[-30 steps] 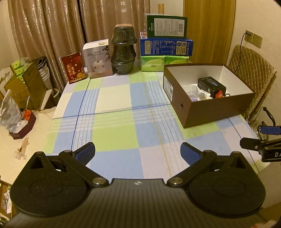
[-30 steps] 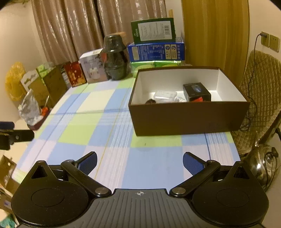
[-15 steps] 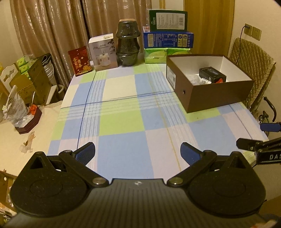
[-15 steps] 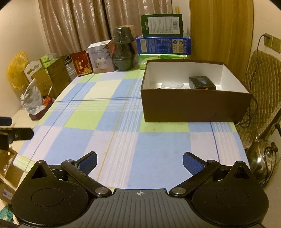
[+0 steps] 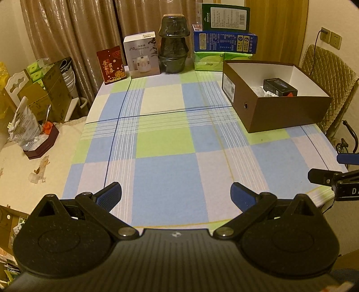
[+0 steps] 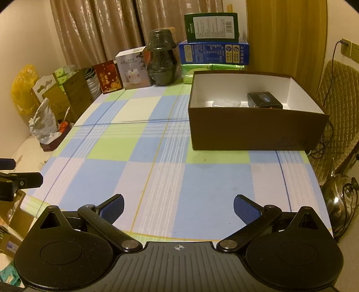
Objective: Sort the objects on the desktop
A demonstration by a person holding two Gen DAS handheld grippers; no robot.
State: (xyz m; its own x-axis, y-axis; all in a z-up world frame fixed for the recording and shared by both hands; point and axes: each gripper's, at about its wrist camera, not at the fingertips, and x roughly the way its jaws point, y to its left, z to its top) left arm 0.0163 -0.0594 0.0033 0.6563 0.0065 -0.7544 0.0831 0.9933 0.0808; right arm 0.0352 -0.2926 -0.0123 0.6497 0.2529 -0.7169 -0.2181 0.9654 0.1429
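Currently both grippers hang over the near edge of the desk (image 5: 170, 139), which wears a checked cloth of blue, green and pale squares. Each has its jaws spread wide with nothing between them: the left gripper (image 5: 176, 193) sits toward the near left part of the desk, the right gripper (image 6: 178, 205) toward the near right, and each shows at the side edge of the other's view. An open brown shoebox (image 6: 255, 132) with a white lining stands at the right edge of the desk, past the middle toward the far side. Inside it lie a small black box (image 6: 264, 100) against the right part of the floor and a clear plastic-wrapped item (image 6: 226, 103) just beside it to the left; a bit of orange-red (image 5: 291, 94) shows next to the black box, too small to identify. Along the far edge stand a red card (image 5: 111, 64), a white humidifier carton (image 5: 141, 55), a stack of dark bowls (image 5: 172, 45), and a pile of green tissue packs (image 5: 209, 61) under a blue box (image 5: 224, 42) and a green box (image 5: 225, 16). The middle of the cloth is bare.
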